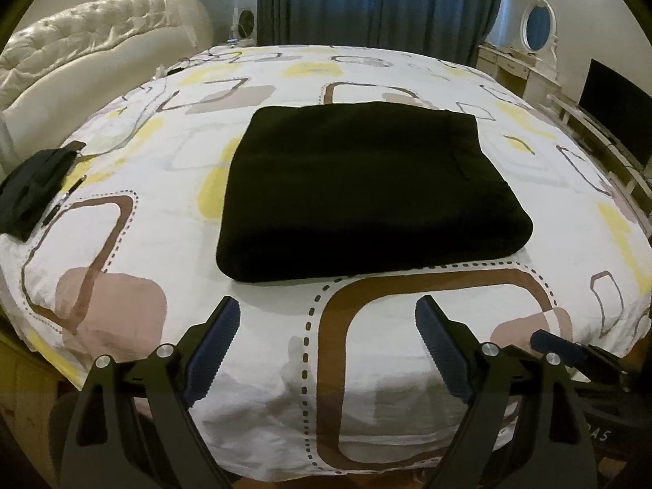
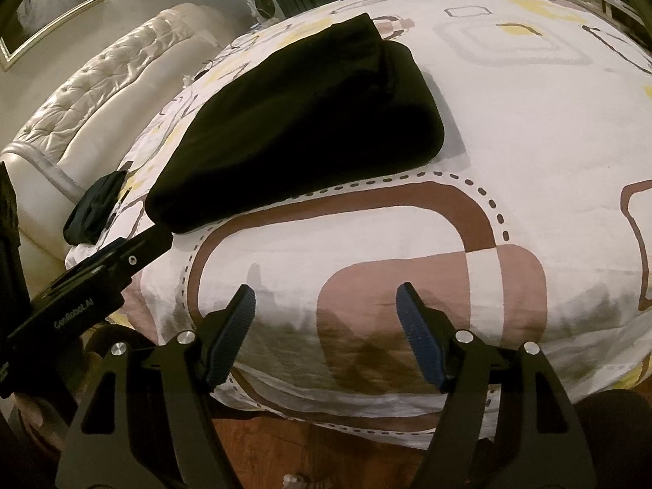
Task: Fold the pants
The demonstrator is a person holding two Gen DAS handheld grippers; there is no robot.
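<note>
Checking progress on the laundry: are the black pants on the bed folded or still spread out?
Folded. The black pants lie as one compact, thick rectangle with rounded doubled edges on the bedspread; no legs extend.

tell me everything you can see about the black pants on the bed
The black pants are folded into a thick, roughly rectangular stack of several layers. The fabric looks soft, matte and heavy, with rounded folded edges along the near side and a seam line near the right edge. They lie flat on the patterned bedspread, near the middle of the bed. Nothing else touches them; both grippers are open and short of them.
</note>
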